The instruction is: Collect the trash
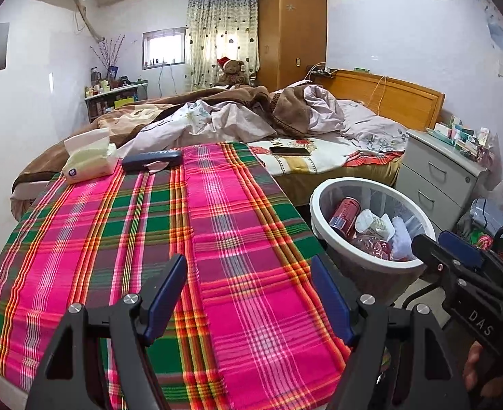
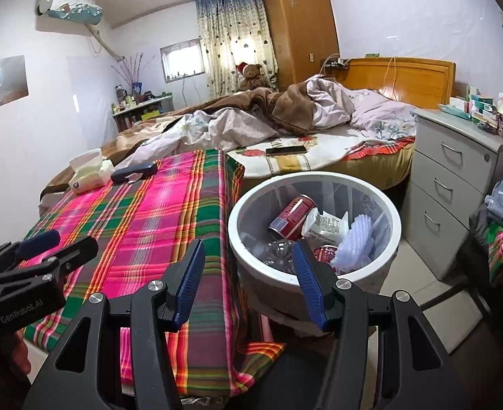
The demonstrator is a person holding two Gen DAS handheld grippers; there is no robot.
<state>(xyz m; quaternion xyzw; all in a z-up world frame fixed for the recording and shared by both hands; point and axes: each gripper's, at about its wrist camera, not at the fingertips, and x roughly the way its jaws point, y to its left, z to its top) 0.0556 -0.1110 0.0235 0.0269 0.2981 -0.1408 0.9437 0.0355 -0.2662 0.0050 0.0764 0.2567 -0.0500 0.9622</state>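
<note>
A white round trash bin [image 2: 248,201] [image 1: 319,201] stands on the floor beside the plaid-covered bed. Inside it lie a red can [image 2: 290,217] [image 1: 345,215], a crumpled white wrapper [image 2: 326,225], clear plastic [image 2: 357,239] and other scraps. My right gripper [image 2: 248,276] is open and empty, hovering at the bin's near rim. Over the plaid cloth [image 1: 217,239] my left gripper [image 1: 248,294] stands open with nothing between its fingers. Each gripper shows at the edge of the other's view.
A tissue pack [image 1: 87,157] and a dark blue case [image 1: 152,160] lie at the far end of the plaid cloth. A phone [image 1: 290,151] rests on the bed. A grey drawer unit [image 2: 456,184] stands right of the bin, bags beside it.
</note>
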